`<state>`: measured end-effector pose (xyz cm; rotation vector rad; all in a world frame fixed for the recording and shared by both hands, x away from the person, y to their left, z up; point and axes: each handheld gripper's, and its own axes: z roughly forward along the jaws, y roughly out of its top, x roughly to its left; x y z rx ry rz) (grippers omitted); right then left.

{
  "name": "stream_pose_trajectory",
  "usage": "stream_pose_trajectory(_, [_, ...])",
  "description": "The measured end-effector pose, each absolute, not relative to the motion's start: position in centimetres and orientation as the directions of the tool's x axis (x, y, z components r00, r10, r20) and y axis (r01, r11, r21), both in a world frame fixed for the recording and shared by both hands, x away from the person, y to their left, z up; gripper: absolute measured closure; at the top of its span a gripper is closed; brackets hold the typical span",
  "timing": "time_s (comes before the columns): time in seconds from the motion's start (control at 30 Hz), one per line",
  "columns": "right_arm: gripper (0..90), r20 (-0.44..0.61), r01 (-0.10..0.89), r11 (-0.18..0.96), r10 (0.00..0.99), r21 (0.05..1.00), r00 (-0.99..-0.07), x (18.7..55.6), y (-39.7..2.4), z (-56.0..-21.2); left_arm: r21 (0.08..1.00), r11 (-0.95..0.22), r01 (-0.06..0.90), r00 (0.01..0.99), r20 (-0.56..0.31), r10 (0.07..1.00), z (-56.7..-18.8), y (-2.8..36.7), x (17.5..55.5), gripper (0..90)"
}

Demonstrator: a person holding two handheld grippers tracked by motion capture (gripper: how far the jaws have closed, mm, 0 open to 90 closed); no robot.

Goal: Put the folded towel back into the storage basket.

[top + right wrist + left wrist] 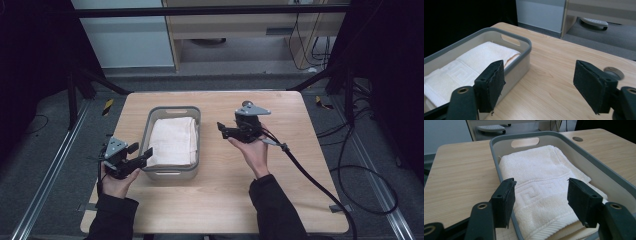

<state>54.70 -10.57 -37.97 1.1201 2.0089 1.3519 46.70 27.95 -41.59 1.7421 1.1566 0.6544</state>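
A: Where does the folded white terry towel (pixel 173 141) sit right now?

B: Flat inside the grey rectangular plastic bin (pixel 195 116), which stands on the pale wooden table (pixel 295 165). It fills most of the bin floor, with its patterned border toward the near end, as the left gripper view shows (pixel 541 192).

A: And the 2 grippers?

B: The left gripper (pixel 141 154) hovers at the bin's near-left corner, jaws apart with nothing pinched; in its own view the bin's near wall (pixel 499 167) runs between the pads and the towel lies beyond them. The right gripper (pixel 223 129) is out over bare table to the right of the bin, jaws spread wide and empty too.

A: So what could go wrong from here?

B: I'd judge the left side the risk. Its jaws straddle the rim, so pulling back at an angle could catch the wall and drag or tip the bin. One pad also looks close to the towel's near edge; brushing it would ruck the fold or haul a corner over the rim.

A: Anything on the right?

B: Less. Its thick black cable (pixel 320 186) trails across the table, though, and a sweep back toward the bin could nudge it.
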Motion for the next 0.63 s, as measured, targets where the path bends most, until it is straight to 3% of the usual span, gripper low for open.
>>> stream_pose_trajectory(0.3, [18.8, 0.089, 0.375, 0.138, 0.844, 0.917, -0.529, 51.7, -16.3, -38.8, 0.901, -0.154, 0.405, 0.422, -0.035, 0.906, -41.9, 28.6, 45.5, 33.8])
stream_pose_trajectory(0.63, [19.6, 0.083, 0.395, 0.141, 0.863, 0.908, -0.499, 48.7, -21.6, -41.9, 0.905, -0.16, 0.395, 0.428, -0.027, 0.904, -42.6, 29.8, 44.2, 30.6])
